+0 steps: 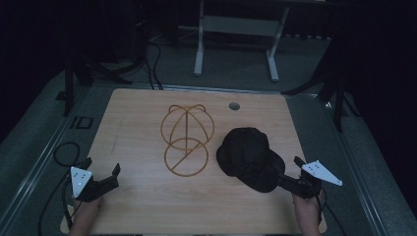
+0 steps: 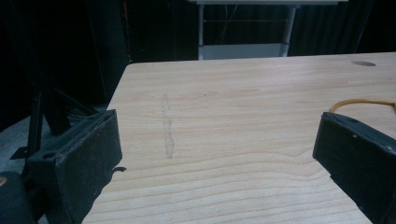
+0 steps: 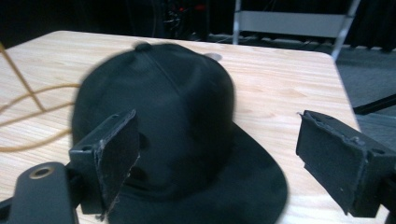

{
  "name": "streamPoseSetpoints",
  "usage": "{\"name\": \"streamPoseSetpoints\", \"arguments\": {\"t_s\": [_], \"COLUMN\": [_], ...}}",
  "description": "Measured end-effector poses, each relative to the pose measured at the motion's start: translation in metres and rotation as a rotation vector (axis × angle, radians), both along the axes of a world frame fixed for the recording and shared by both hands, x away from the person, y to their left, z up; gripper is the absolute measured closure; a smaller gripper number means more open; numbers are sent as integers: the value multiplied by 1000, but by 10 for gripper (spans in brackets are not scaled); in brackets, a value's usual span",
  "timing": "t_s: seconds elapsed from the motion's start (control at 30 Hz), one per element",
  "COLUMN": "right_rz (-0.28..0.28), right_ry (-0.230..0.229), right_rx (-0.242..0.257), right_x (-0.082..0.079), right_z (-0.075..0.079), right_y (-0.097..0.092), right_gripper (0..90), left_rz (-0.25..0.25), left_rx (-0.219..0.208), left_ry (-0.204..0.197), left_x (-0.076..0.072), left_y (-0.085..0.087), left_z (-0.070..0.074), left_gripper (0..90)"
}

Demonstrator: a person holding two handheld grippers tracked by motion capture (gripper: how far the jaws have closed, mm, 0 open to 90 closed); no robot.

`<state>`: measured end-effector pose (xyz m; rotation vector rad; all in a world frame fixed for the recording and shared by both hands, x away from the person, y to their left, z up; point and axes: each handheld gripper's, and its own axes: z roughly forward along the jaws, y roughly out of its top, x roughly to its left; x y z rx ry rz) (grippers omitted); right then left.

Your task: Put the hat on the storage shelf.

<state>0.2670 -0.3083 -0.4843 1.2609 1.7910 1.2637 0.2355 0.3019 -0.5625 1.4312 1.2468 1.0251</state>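
Cap (image 1: 248,155) black, flat-brimmed, on table (image 1: 137,206); both tongs (image 1: 116,173) (image 1: 289,168) released, empty.

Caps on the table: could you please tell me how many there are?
1: a black cap lies on the table's right side, beside the wire frame, just ahead of the right claw.

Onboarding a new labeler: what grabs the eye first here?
The black cap on the table's right side, its brim toward the open right gripper. Next, the gold wire hat frame lying at mid-table. The left gripper sits open near the front-left edge.
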Motion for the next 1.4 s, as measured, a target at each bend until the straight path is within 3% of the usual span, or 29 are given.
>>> {"name": "streamPoseSetpoints", "arguments": {"t_s": [0.1,0.27,0.57,0.6,0.7,0.8,0.9,0.97,1.0,1.1,1.3,1.4], "right_rz": [-6,108,115,106,103,19,1,-21,1,-40,-68,-77], "right_ry": [0,-8,0,-5,-8,-36,-23,7,35,31,26,30], "right_rx": [1,-30,-85,-115,-128,-221,-235,-247,-248,-267,-339,-346], "right_x": [3,11,32,37,39,46,48,51,53,52,53,53], "right_z": [9,25,22,20,18,10,6,1,-2,-5,-8,-8], "right_y": [9,41,80,88,90,99,100,102,102,106,112,114], "right_gripper": [128,114,116,116,115,110,101,100,90,90,132,142], "left_rz": [-1,-6,-12,-14,-15,-18,-21,-22,-22,-23,-26,-26], "left_rx": [0,-2,-4,-4,-5,-6,-7,-8,-8,-9,-11,-10], "left_ry": [1,1,2,2,2,1,2,3,3,3,6,6], "left_x": [0,0,0,0,0,0,0,0,0,0,0,0], "left_y": [0,0,1,1,1,0,1,1,1,1,1,1], "left_z": [0,0,0,0,0,0,0,0,0,0,0,0], "left_gripper": [17,17,17,17,17,17,17,17,17,17,17,17]}}
